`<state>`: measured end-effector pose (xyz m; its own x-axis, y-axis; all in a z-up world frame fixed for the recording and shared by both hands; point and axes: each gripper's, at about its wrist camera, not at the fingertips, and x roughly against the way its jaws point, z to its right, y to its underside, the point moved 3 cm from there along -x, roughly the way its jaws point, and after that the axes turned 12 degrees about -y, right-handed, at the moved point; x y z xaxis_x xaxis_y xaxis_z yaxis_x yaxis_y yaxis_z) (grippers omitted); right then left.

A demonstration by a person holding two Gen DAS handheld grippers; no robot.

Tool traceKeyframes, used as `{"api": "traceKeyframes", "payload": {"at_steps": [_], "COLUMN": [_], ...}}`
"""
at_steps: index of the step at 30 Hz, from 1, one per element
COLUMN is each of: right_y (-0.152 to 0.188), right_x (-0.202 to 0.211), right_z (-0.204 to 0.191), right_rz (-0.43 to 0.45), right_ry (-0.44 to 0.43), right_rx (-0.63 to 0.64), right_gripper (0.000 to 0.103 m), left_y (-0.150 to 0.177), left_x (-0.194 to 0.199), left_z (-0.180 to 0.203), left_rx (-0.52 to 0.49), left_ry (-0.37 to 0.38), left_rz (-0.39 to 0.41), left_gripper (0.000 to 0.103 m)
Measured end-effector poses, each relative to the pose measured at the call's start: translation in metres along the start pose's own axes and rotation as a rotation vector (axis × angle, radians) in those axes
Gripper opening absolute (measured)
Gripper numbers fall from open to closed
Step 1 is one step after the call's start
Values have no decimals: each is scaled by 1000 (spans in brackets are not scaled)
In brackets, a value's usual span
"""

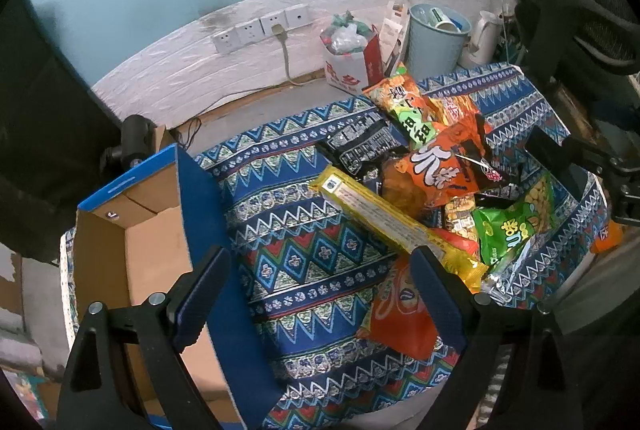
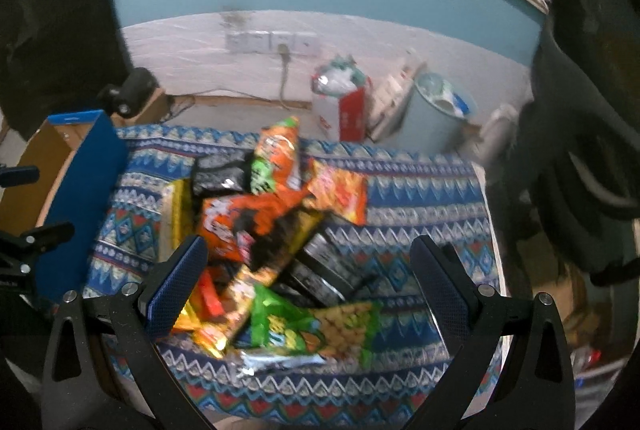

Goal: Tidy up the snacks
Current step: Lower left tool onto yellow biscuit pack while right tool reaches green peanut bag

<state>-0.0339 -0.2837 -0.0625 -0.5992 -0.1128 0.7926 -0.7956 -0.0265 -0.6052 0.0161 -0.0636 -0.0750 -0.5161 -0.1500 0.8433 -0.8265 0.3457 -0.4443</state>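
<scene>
The left gripper (image 1: 320, 290) hangs with its jaws wide apart and nothing between them, over bare patterned cloth (image 1: 304, 230). The snack pile (image 1: 432, 173) lies just to its right, the open cardboard box (image 1: 132, 230) to its left. Nearest in the pile is the long yellow packet (image 1: 384, 218), its long axis running diagonally away from the right finger. The right gripper (image 2: 308, 282), also spread and empty, hovers directly above the pile, so it looks better placed. Beyond the pile stands a pale bin (image 1: 434, 41).
</scene>
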Motion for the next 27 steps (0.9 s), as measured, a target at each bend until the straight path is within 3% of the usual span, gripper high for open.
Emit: {"api": "traceKeyframes", "payload": {"at_steps": [12,27], "right_y": [56,96], "right_x": [-31,-85], "right_z": [35,49], "right_rz": [-139,-284], "right_ry": [-16,-148], "right_rx": [-221,-507], "right_gripper": [99,99], "left_y": [7,20], "left_x": [-29,-71], "left_z": [30,37], "left_rx": [-39,-10], "left_ry": [6,26], "left_rz": [-76,-188], "left_gripper": [93,93]}}
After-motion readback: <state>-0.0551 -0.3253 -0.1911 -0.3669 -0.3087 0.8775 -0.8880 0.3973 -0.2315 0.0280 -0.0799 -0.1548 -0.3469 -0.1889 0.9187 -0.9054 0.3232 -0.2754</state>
